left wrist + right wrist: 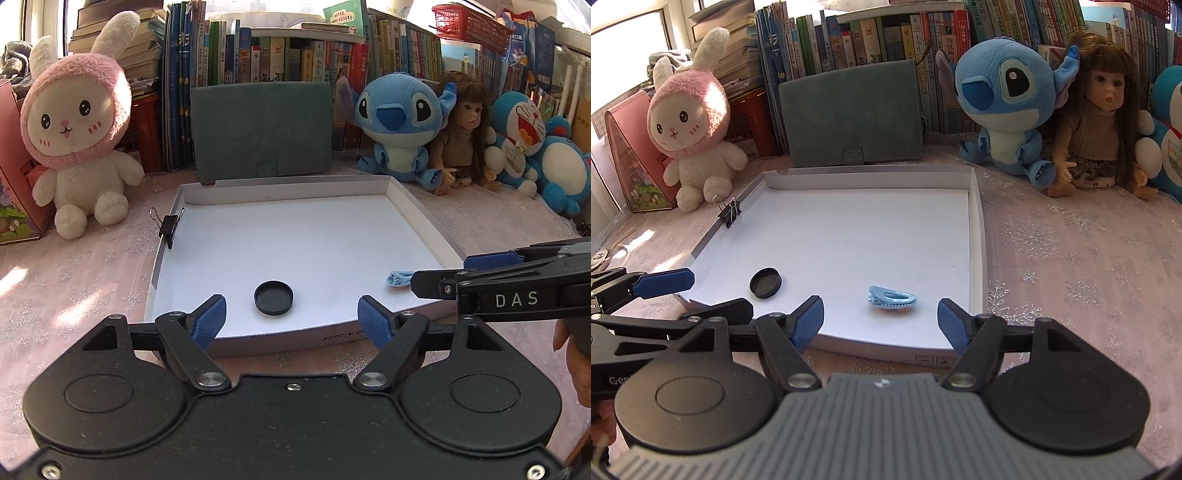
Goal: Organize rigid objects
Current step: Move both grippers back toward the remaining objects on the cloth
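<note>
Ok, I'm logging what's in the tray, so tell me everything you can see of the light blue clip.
The light blue clip is a small, glossy, plastic-looking hair clip with an oval slot in its upper arm. It looks closed and lies flat on the white floor of the cardboard tray, near the front right corner. Something orange shows beneath it. Nothing grips it.

Black cap (pixel 273 297), light-blue clip (pixel 892 299), white tray (pixel 975 236), snowflake-patterned pink tablecloth (pixel 1071 258).

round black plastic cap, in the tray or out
In: the round black plastic cap lies on the white cardboard tray's floor, near its front edge, untouched.
</note>
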Tool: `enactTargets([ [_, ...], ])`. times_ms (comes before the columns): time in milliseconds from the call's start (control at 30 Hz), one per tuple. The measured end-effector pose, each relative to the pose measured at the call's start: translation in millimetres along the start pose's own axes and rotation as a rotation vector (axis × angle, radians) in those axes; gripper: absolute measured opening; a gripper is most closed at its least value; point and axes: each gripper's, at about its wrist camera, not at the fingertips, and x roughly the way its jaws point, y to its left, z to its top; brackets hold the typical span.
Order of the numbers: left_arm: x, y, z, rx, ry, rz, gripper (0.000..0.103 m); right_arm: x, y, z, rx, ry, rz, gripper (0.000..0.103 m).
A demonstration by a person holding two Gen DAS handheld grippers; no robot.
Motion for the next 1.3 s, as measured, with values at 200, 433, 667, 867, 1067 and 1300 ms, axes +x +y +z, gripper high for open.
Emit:
enactTargets([
  [200,-33.2,-2.9,-23.1,0.008,-0.088,-0.039,0.080,-26.8,-1.3,-17.8,-0.039,-0.078,0.010,0.087],
  [433,-55.6,-5.3,-49.3,0.006,-0.124,-0.042,0.079,-52.9,-1.1,-44.7,-0.087,-0.172,0.010,0.090],
  [667,-74.1,-6.6,-74.1,0.013,-0.143,-0.016,0.079,-70.8,4.6,-74.7,-0.143,-0.236,0.009,0.094],
  [867,-86.6,-5.6,-95.8,0.002,-0.145,0.002,0.079,-79.7,8.9,-97.3,-0.197,-0.282,-0.021,0.099],
  [1067,-94.7,-2.4,-117.0,0.005,-0.132,0.026,0.079,-86.1,6.6,-117.7,-0.199,-0.304,-0.040,0.100],
  [1300,-100.9,5.0,-135.9,-0.018,-0.106,0.042,0.077,-93.3,4.3,-142.4,-0.218,-0.326,-0.082,0.100],
])
